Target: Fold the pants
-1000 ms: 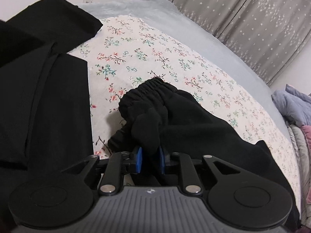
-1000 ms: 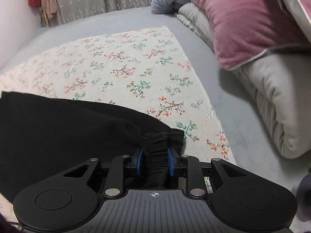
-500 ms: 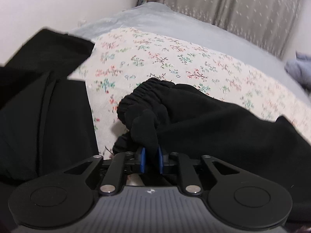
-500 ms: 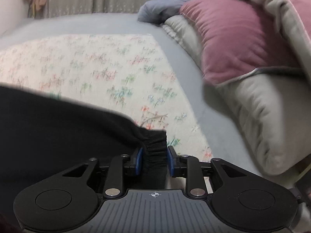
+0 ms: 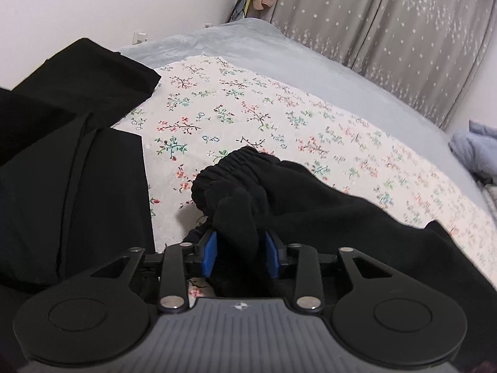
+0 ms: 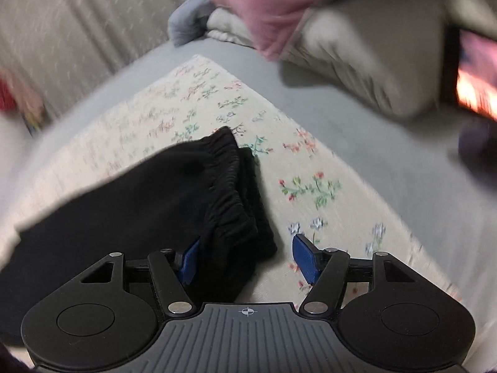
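The pants (image 5: 279,192) are soft, matt black cloth, gathered into fine ribs at the band just ahead of the right tongs (image 6: 247,259). Under them lies a thin floral sheet (image 5: 248,115), matt cotton by the look. Both tongs are matt black plastic with blue rubbery pads (image 6: 306,259) and shiny metal rivets (image 5: 170,302); left tongs (image 5: 239,253) alike.

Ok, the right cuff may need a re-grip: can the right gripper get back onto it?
Probably yes: the right gripper has just been opening, and the pants cuff lies free between its pads on the floral sheet.
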A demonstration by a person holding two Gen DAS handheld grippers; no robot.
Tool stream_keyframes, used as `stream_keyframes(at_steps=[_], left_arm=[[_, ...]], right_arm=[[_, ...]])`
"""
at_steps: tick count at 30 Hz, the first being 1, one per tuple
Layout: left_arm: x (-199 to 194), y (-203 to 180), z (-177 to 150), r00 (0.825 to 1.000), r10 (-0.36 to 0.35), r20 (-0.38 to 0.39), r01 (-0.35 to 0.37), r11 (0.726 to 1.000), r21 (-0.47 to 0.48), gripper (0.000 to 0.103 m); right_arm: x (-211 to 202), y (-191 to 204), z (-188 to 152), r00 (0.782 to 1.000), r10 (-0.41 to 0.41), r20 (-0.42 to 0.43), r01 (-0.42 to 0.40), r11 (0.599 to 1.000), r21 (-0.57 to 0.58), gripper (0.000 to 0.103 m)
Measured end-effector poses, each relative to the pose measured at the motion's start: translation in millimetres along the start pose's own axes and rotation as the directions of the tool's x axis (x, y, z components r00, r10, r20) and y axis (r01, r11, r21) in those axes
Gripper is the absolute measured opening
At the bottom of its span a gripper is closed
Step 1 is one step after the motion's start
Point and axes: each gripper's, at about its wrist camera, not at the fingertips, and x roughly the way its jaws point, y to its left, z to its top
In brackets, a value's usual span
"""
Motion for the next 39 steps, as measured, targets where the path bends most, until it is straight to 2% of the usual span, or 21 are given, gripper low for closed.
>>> stream_keyframes(at_steps=[3, 4, 5, 7, 11, 15, 19, 20, 21, 23, 26, 28, 29, 30, 31, 32, 33, 36, 39], left_arm=[[0, 1, 0, 1.000, -0.017, -0.004, 0.017, 1.000, -0.016, 0.048], [1, -1, -1, 1.000, -0.011, -0.008, 0.011, 1.000, -0.008, 0.048], [3, -3, -2, 1.000, -0.001, -0.017, 0.001, 1.000, 0.005, 0.048], [6, -5, -5, 0.999, 0.014, -0.039, -0.013, 1.000, 0.023, 0.048], [7, -3, -7, 0.999, 0.022, -0.042, -0.021, 1.000, 0.023, 0.048], [8, 2, -6, 0.998, 0.042, -0.051, -0.042, 0.999, 0.009, 0.048], [4, 12, -3, 0.998, -0.001, -0.057, -0.002, 0.998, -0.060, 0.049], [4, 15, -2, 0.998, -0.016, -0.056, 0.011, 0.997, -0.079, 0.055], [5, 17, -1, 0.998, -0.028, -0.057, 0.022, 0.995, -0.100, 0.067], [6, 22, 1, 0.997, -0.055, -0.047, 0.046, 0.985, -0.166, 0.082], [11, 29, 4, 0.994, -0.105, -0.019, 0.097, 0.964, -0.247, 0.091], [23, 23, 3, 0.997, -0.066, -0.035, 0.056, 0.972, -0.229, 0.092], [30, 19, 1, 0.998, -0.022, -0.055, 0.010, 0.980, -0.200, 0.083], [35, 13, -1, 0.997, 0.033, -0.069, -0.044, 0.985, -0.165, 0.064], [37, 9, -3, 0.996, 0.051, -0.067, -0.060, 0.988, -0.143, 0.059], [35, 6, -4, 0.997, 0.054, -0.051, -0.061, 0.989, -0.137, 0.039], [30, 8, -3, 0.999, 0.034, -0.033, -0.039, 0.987, -0.158, 0.031], [5, 28, -1, 1.000, -0.022, -0.018, 0.017, 0.960, -0.279, 0.027], [-17, 43, -3, 1.000, -0.026, 0.001, 0.025, 0.952, -0.304, 0.027]], right_arm=[[11, -9, 5, 0.995, 0.099, -0.020, -0.097, 0.991, 0.093, 0.064], [18, -10, 7, 0.995, 0.091, -0.028, -0.088, 0.991, 0.105, 0.055], [22, -9, 8, 0.997, 0.073, -0.029, -0.069, 0.993, 0.094, 0.041], [20, -2, 8, 0.999, 0.049, -0.021, -0.048, 0.998, 0.043, 0.031], [0, 12, 7, 0.996, -0.011, 0.084, 0.013, 0.999, -0.034, 0.028], [13, 20, 8, 0.995, -0.081, 0.064, 0.088, 0.990, -0.110, 0.028], [4, 23, 8, 0.990, -0.094, 0.105, 0.108, 0.985, -0.134, 0.027], [2, 27, 8, 0.988, -0.102, 0.118, 0.120, 0.981, -0.153, 0.027], [2, 32, 7, 0.986, -0.112, 0.123, 0.132, 0.977, -0.170, 0.027], [6, 31, 6, 0.987, -0.124, 0.107, 0.142, 0.973, -0.184, 0.027], [14, 23, 4, 0.991, -0.116, 0.070, 0.126, 0.977, -0.173, 0.028], [15, 22, 2, 0.992, -0.114, 0.062, 0.123, 0.976, -0.182, 0.028], [16, 23, 2, 0.991, -0.118, 0.061, 0.127, 0.974, -0.189, 0.028], [17, 25, 2, 0.990, -0.123, 0.061, 0.133, 0.970, -0.202, 0.028], [17, 26, 1, 0.990, -0.127, 0.062, 0.137, 0.968, -0.212, 0.028], [16, 26, 1, 0.990, -0.127, 0.063, 0.138, 0.967, -0.214, 0.028], [16, 26, 1, 0.990, -0.124, 0.064, 0.135, 0.968, -0.212, 0.028], [7, 28, 1, 0.989, -0.116, 0.091, 0.133, 0.969, -0.211, 0.027], [-9, 35, 4, 0.987, -0.087, 0.133, 0.113, 0.971, -0.210, 0.027]])
